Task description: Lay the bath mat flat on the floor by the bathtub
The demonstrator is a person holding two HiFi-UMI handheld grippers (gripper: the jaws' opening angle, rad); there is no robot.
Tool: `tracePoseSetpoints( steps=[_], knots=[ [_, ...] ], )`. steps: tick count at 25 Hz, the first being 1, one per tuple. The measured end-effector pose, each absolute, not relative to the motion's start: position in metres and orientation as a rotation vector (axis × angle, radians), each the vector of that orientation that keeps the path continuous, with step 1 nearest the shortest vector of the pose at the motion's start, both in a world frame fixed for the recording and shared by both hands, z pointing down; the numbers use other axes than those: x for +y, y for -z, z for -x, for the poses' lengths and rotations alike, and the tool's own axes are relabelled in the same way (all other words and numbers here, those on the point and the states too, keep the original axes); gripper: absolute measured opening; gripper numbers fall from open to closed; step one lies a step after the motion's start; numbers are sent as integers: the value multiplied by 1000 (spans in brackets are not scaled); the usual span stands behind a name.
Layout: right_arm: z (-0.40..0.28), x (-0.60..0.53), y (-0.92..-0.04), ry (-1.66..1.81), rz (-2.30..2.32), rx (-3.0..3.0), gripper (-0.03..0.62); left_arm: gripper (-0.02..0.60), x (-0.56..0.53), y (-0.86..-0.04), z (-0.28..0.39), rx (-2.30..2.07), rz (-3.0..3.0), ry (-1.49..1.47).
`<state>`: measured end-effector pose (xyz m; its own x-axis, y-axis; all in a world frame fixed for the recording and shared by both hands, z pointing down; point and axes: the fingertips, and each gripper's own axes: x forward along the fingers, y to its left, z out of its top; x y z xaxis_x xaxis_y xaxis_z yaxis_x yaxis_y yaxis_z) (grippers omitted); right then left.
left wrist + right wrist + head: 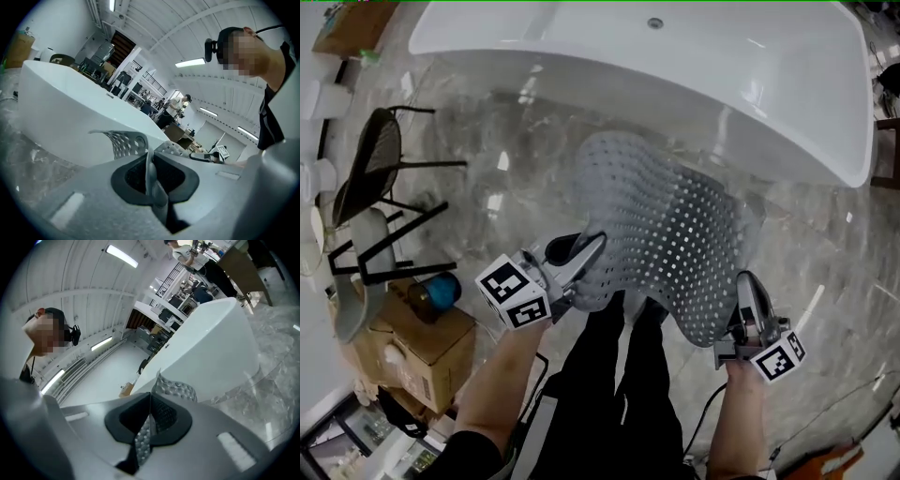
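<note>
A grey perforated bath mat (661, 225) hangs stretched between my two grippers above the marble floor, its far end drooping toward the white bathtub (694, 75). My left gripper (579, 274) is shut on the mat's near left corner; in the left gripper view the mat's edge (149, 174) is pinched between the jaws and the mat (124, 143) curls up beyond them. My right gripper (741, 309) is shut on the near right corner; in the right gripper view the dimpled mat (144, 437) runs through the closed jaws.
A black chair (375, 178) stands at the left, with a cardboard box (422, 342) and a blue jar (442, 291) nearer me. The person's dark trouser legs (619, 375) are right below the mat. Glossy marble floor (516, 159) lies between me and the tub.
</note>
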<state>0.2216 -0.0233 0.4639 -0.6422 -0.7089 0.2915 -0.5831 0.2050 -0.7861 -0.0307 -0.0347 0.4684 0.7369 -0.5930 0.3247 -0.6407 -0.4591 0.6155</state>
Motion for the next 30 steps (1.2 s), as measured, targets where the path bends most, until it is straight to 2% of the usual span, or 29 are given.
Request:
tracePoseSetpoints(
  steps=[13, 30],
  knots=[
    [-223, -38, -577, 1545, 1470, 2215, 8, 17, -50, -589, 60, -838, -2155, -271],
    [-240, -64, -742, 1626, 1506, 2203, 8, 17, -78, -747, 60, -821, -2130, -453]
  ],
)
